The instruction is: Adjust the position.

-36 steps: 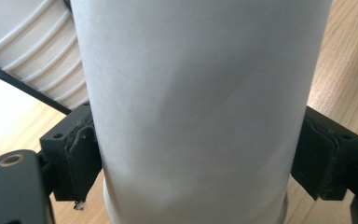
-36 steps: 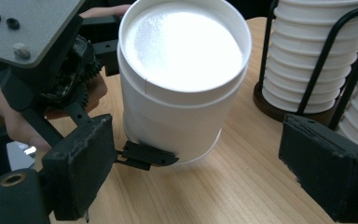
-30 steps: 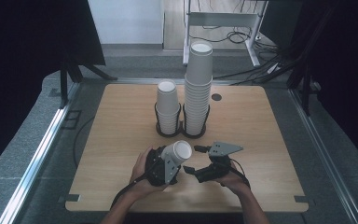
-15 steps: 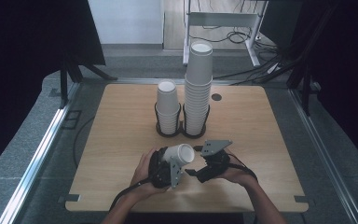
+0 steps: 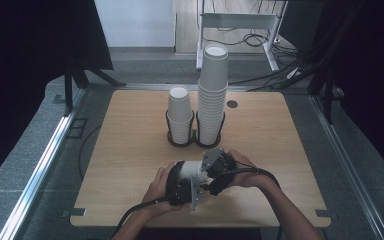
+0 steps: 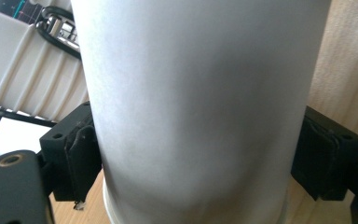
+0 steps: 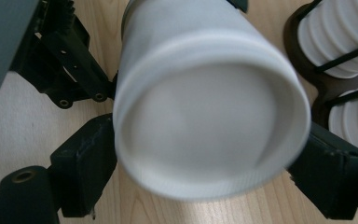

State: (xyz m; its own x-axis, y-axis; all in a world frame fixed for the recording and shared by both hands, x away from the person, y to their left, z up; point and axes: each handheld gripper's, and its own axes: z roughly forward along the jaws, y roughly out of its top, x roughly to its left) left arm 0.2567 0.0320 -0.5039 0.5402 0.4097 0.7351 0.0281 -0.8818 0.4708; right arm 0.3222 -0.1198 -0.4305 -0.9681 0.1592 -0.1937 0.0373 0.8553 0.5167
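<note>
High view: a white paper cup (image 5: 194, 170) lies on its side low over the near middle of the wooden table (image 5: 130, 150), long axis running left to right, held between the person's two hands. The left gripper (image 5: 182, 182) and the right gripper (image 5: 215, 172) meet around it – the cup's mouth end toward the right one. Behind stand a short cup stack (image 5: 180, 115) and a tall cup stack (image 5: 212, 95), each in a black wire holder.

Left gripper view: its jaws are clamped on the cup's wall (image 6: 200, 107), one pad on each side (pressing the paper).

Right gripper view: the cup's round end (image 7: 209, 116) faces the camera – jaws flank it, and I cannot tell whether they grip
</note>
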